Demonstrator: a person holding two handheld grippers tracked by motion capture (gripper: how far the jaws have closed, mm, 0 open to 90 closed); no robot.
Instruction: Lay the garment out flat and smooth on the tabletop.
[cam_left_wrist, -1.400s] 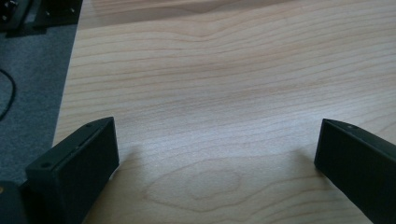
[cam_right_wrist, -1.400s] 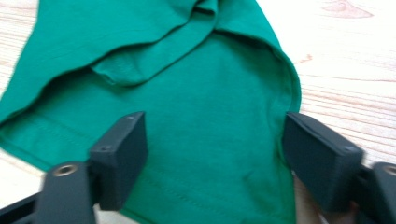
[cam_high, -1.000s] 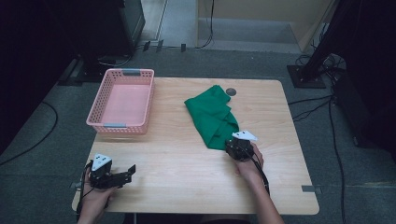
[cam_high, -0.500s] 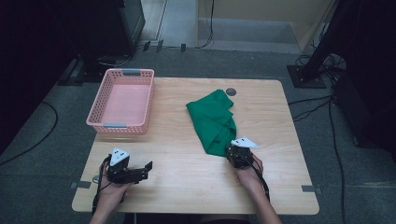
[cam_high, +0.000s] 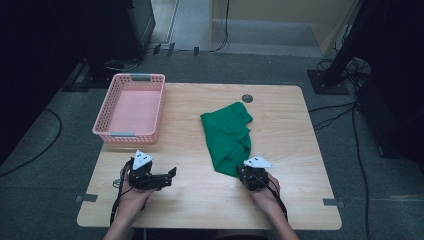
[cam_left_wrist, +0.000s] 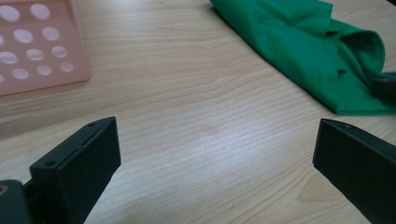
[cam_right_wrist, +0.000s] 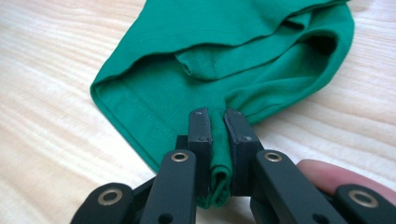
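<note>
- The wooden table (cam_high: 200, 200) carries the whole scene, and most of its top lies bare.
- The pink basket (cam_high: 131, 107) sits at the table's ten o'clock corner, nothing in it, its perforated wall just catching the top left of the left gripper view.
- The green cloth (cam_high: 227, 135) lies crumpled a little to the three o'clock side of the table's centre, well apart from the basket, running from twelve o'clock down to six o'clock, where its near end meets the right gripper.
- The right gripper (cam_right_wrist: 217, 135), at five o'clock on the table, has its jaws pressed together on a bunched fold of the cloth's near hem, a firm pinch, with fabric squeezed up between the two black fingers.
- The left gripper (cam_high: 162, 179) waits at seven o'clock with its jaws spread wide over bare wood, pointed toward three o'clock at the cloth, touching nothing.
- A small dark disc (cam_high: 247, 98) sits at twelve o'clock near the far edge, just beyond the cloth.
- Judging by the layout, this is early going: one grip is made, the cloth is neither spread nor folded, and the basket holds nothing.
- What is left looks like a second grip by the left gripper, then handling the cloth.
</note>
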